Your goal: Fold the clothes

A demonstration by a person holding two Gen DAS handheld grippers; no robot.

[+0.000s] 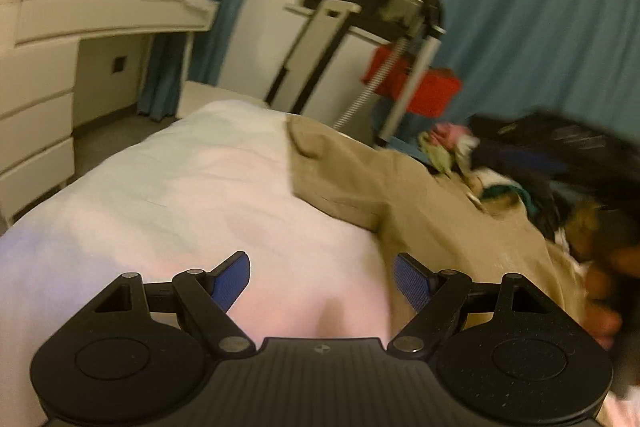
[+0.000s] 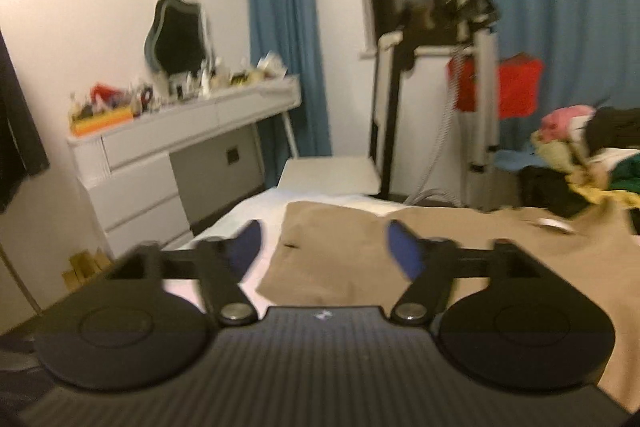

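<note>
Folding looks barely begun, judging from the left wrist view: 1 tan garment (image 1: pixel 420 211) lies spread on the white bed (image 1: pixel 180 187), creased along its near-left edge, with no clean fold visible. The left tool (image 1: pixel 322 281) hovers above the sheet just beside that edge, its blue fingers (image 1: pixel 230 281) spread wide and holding nothing. A mixed pile of clothes (image 1: pixel 500 167) sits beyond the garment at the right, apparently unsorted and waiting. Motion blur hides finer detail there.

From the right wrist view, the tan garment (image 2: pixel 440 239) runs its long axis across the bed (image 2: pixel 256 211), from a squared end at the left toward the pile of clothes (image 2: pixel 580 155) at the right. Which end is top or hem, I cannot tell. The right tool (image 2: pixel 322 247) hangs over the squared end, fingers apart and empty. Everything remains to do: gripping, folding, then the pile.
</note>
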